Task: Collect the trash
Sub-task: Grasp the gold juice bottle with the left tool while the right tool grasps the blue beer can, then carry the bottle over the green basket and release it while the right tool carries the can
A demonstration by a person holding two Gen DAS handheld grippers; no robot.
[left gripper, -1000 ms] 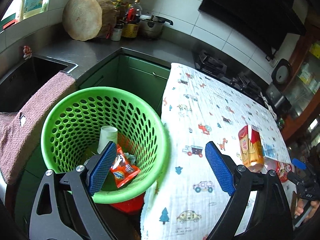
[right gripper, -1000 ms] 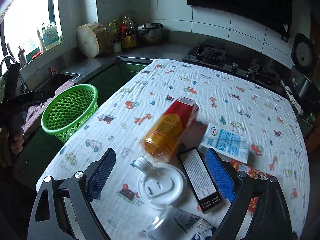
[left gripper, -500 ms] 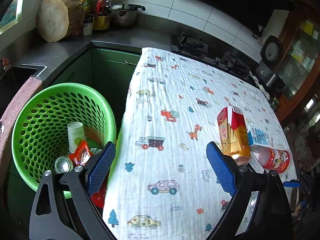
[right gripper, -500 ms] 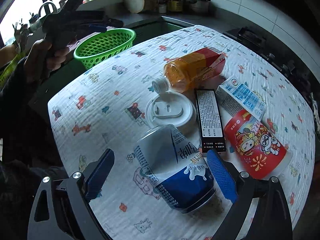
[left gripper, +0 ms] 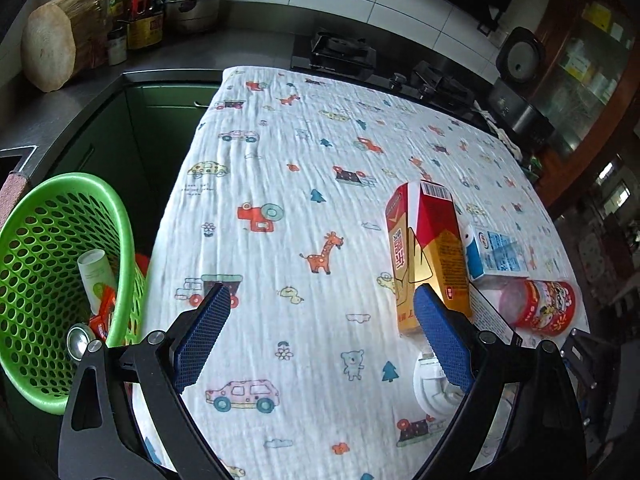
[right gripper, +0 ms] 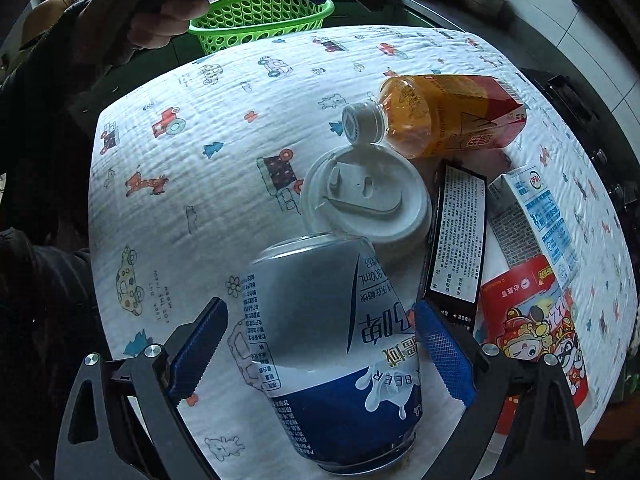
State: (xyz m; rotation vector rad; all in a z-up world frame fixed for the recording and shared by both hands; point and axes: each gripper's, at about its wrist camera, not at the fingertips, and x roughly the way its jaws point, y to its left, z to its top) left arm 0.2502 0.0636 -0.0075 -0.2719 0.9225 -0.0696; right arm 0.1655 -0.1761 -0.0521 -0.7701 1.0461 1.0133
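- Right gripper (right gripper: 320,354) is spread wide, its blue pads either side of a lying beer can (right gripper: 332,360), not clamping it.
- Left gripper (left gripper: 320,338) hangs wide apart and empty over the cartoon-print tablecloth (left gripper: 300,184).
- Green basket (left gripper: 52,240) sits beside the table's edge, with trash inside.

A white cloth (left gripper: 304,184) with little cars, giraffes and trees covers the desk. In the upper left of the left view, a round wood block (left gripper: 52,46) leans by some bottles (left gripper: 140,12) and a metal pot (left gripper: 194,6) on the dark counter (left gripper: 168,58). A black stove (left gripper: 342,52) sits behind the cloth, top middle.
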